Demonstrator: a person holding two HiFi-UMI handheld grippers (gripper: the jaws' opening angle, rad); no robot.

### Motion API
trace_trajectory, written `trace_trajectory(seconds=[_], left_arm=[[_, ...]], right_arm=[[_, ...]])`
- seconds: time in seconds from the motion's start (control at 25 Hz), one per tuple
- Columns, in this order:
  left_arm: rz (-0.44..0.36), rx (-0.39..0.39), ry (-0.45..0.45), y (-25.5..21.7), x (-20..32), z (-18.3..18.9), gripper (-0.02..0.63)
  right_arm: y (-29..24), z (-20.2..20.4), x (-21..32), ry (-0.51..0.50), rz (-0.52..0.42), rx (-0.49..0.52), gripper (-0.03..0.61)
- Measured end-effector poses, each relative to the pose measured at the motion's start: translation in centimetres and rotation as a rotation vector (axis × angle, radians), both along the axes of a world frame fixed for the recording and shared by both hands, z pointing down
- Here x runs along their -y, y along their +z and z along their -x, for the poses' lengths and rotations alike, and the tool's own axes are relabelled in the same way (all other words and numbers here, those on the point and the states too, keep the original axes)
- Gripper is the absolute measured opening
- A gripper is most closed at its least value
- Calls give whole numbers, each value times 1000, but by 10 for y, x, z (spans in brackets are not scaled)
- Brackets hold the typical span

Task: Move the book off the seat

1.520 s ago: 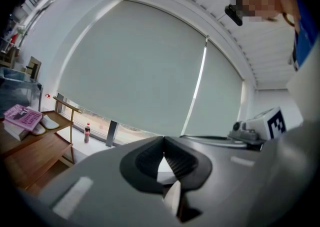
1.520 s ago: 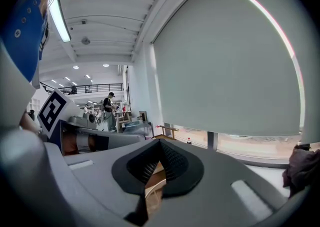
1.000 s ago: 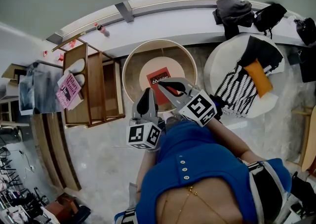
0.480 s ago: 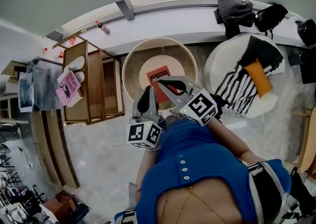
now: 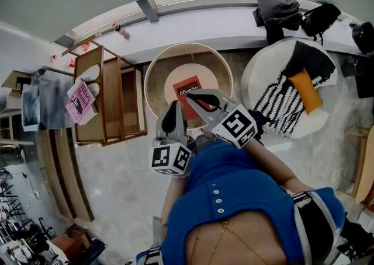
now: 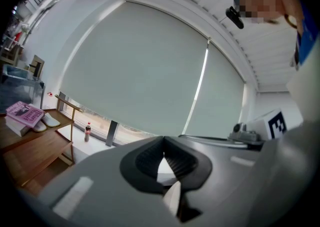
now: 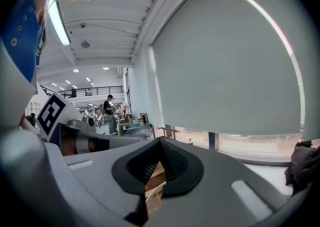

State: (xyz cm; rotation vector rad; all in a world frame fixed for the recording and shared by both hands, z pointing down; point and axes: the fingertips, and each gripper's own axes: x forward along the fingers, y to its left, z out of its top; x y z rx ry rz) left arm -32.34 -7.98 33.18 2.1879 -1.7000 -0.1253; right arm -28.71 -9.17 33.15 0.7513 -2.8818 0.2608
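The red book [image 5: 188,86] is seen lying flat at the middle of the round seat [image 5: 153,86], its long axis running away from the person, the printed end nearest. The left gripper [image 5: 173,112] and right gripper [image 5: 196,99] are held closed on nothing, the right overlapping the book's near edge. A pale stone floor [image 5: 117,176], a wooden shelf [image 5: 114,106] and a white window ledge [image 5: 193,27] are seen around.

Head view is drifting slightly: the bottle [image 5: 118,28], the wooden shelf [image 5: 111,97] with its pink book [image 5: 79,101] and the round seat [image 5: 156,91] are sliding a touch up and left in frame. The clutter [image 5: 23,240] at bottom left is shifting too.
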Motion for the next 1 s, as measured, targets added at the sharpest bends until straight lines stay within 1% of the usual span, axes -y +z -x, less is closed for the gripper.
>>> trace_trajectory(seconds=[0.28, 1.0], left_arm=[[1, 10, -2, 0, -3, -3, 0], [7, 1, -20, -1, -8, -3, 0]], right_arm=[[-1, -2, -3, -6, -8, -2, -2], [-6, -1, -7, -36, -15, 0, -2]])
